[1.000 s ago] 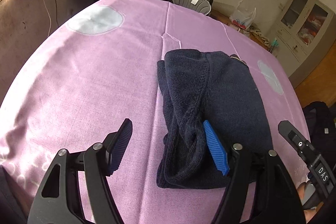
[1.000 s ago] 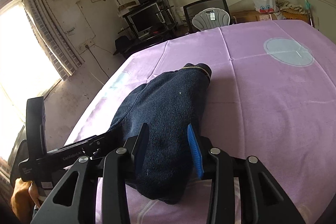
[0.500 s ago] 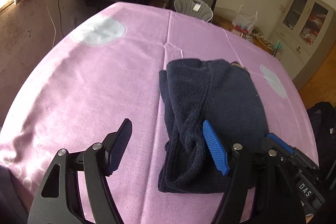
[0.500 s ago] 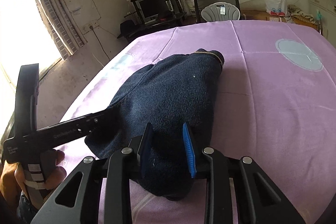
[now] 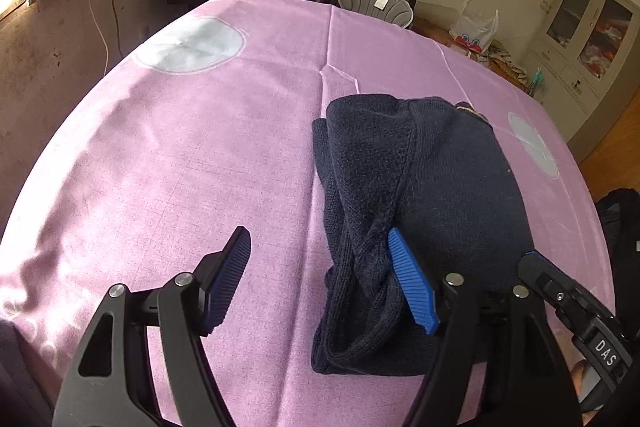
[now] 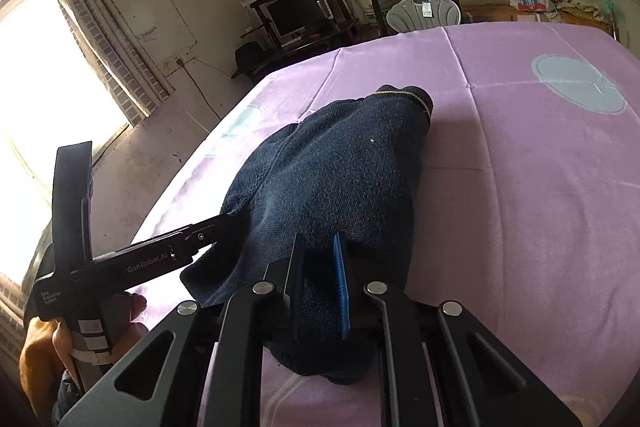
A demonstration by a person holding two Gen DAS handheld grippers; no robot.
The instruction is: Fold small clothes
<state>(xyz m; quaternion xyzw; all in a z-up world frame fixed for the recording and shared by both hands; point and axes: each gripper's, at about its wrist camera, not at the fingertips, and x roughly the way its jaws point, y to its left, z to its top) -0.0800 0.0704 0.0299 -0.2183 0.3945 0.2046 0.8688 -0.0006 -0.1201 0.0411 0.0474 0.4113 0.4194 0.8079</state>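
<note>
A pink cloth (image 5: 200, 155) covers the desk. On its right half lies a folded navy sweater (image 5: 432, 195), near the edge. The right claw (image 6: 320, 287) is clenched on the sweater's near hem. The left claw (image 5: 324, 283) is released, its right finger touching the sweater's left fold.

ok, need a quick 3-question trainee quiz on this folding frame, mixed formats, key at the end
1. True or false: the left gripper is shut on the sweater.
2. The right gripper is: A) wide open B) closed on the sweater's near edge C) out of view.
3. Fill in: the sweater lies on a ____ tablecloth.

Key: 1 false, its fingers are spread, one over bare cloth; 2 B; 3 pink.
</note>
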